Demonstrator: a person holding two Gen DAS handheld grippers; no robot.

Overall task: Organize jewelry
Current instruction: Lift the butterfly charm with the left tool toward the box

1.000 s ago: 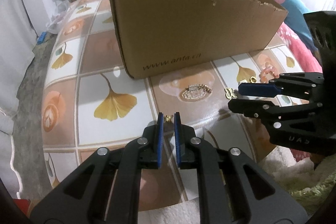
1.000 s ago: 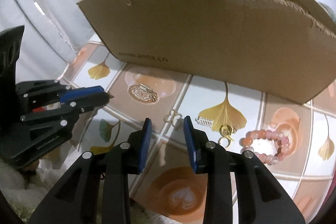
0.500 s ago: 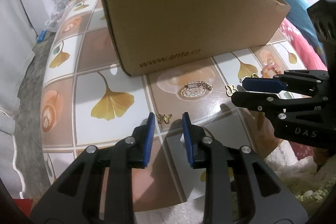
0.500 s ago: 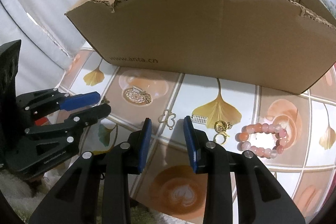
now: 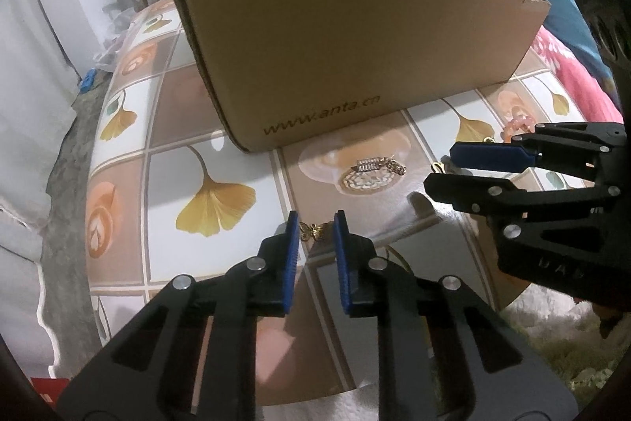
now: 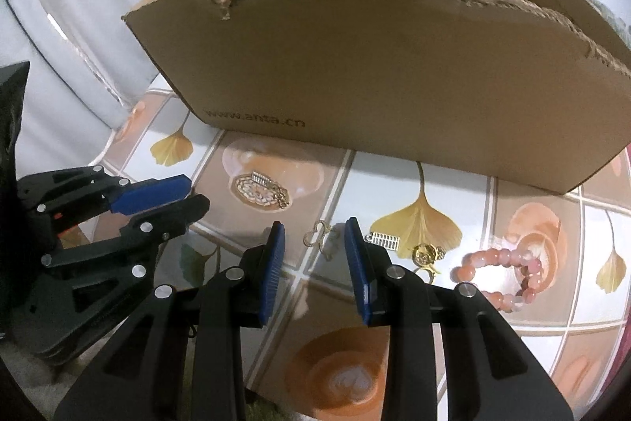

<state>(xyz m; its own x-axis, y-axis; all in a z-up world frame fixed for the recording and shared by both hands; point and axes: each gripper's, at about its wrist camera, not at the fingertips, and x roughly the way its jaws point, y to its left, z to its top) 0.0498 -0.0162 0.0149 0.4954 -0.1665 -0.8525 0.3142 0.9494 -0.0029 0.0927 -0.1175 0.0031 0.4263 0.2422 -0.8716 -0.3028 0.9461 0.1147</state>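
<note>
In front of the cardboard box on the tiled table, the left gripper sits low with its blue pads parted narrowly around a small gold butterfly charm, not visibly pinching it. Rightward, also before the box, the right gripper is spread wider around a gold clover-shaped charm lying flat. A silver comb-like pendant, a gold ring charm and a pink bead bracelet lie nearer the box's right end
</note>
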